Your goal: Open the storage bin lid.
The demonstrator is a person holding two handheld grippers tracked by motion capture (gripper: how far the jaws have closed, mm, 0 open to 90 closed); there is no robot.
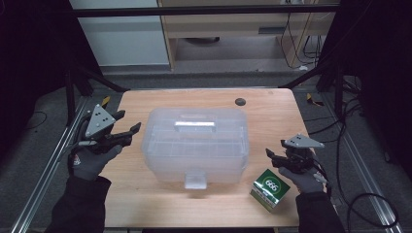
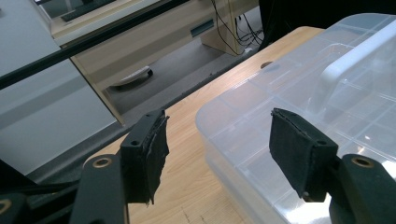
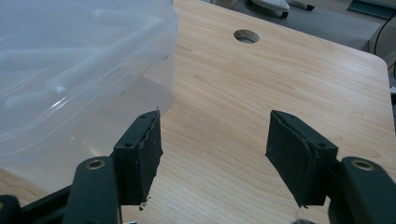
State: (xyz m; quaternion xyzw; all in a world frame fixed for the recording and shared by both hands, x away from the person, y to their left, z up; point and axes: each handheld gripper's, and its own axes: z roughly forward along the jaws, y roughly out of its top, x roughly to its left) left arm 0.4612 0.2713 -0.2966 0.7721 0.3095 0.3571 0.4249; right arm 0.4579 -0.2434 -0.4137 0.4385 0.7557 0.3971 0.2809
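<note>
clear box (image 1: 195,144) lying between tongs | left gripper (image 1: 127,122) gaping empty, beside it | right gripper (image 1: 274,148) gaping empty, near it

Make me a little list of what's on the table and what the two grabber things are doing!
table: wooden table, round hole near its far edge
middle: clear plastic box, lid on, handle on top
front right: small green carton
left gripper: jaws open, nothing between them, beside the box
right gripper: jaws open, empty, beside the box
</note>
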